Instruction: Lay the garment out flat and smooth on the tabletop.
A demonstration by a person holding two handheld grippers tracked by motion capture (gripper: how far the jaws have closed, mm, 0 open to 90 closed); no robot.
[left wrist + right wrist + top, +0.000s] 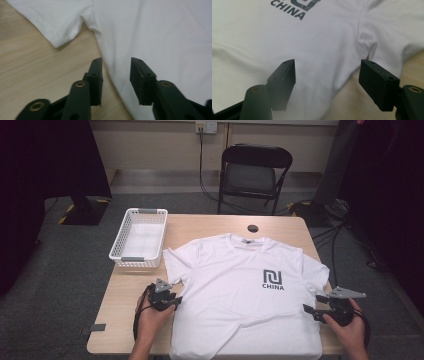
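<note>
White cotton covers most of the wooden table (pixel 125 295): a T-shirt (pixel 240 290) lies flat, front up, collar toward the far edge, with a dark logo and the word CHINA on the chest. Its hem hangs off the near edge and is cut off by the bottom of the high view, as are the person's forearms. The left gripper (pixel 172 301) sits at the shirt's left side seam below the sleeve; in the left gripper view (pixel 116 75) its 2 jaws stand apart, with the shirt's edge running between them and nothing pinched. The right gripper (pixel 311 307) sits at the right side seam; in the right gripper view (pixel 327 72) its jaws are spread wide over the armpit fold, not pressing the cloth. Whether either jaw tip touches the fabric is hard to tell. Bare wood lies left of the shirt, where a white basket (pixel 119 251) stands just beside the sleeve; little wood is free on the right. A black chair (pixel 255 170) stands beyond the table.
</note>
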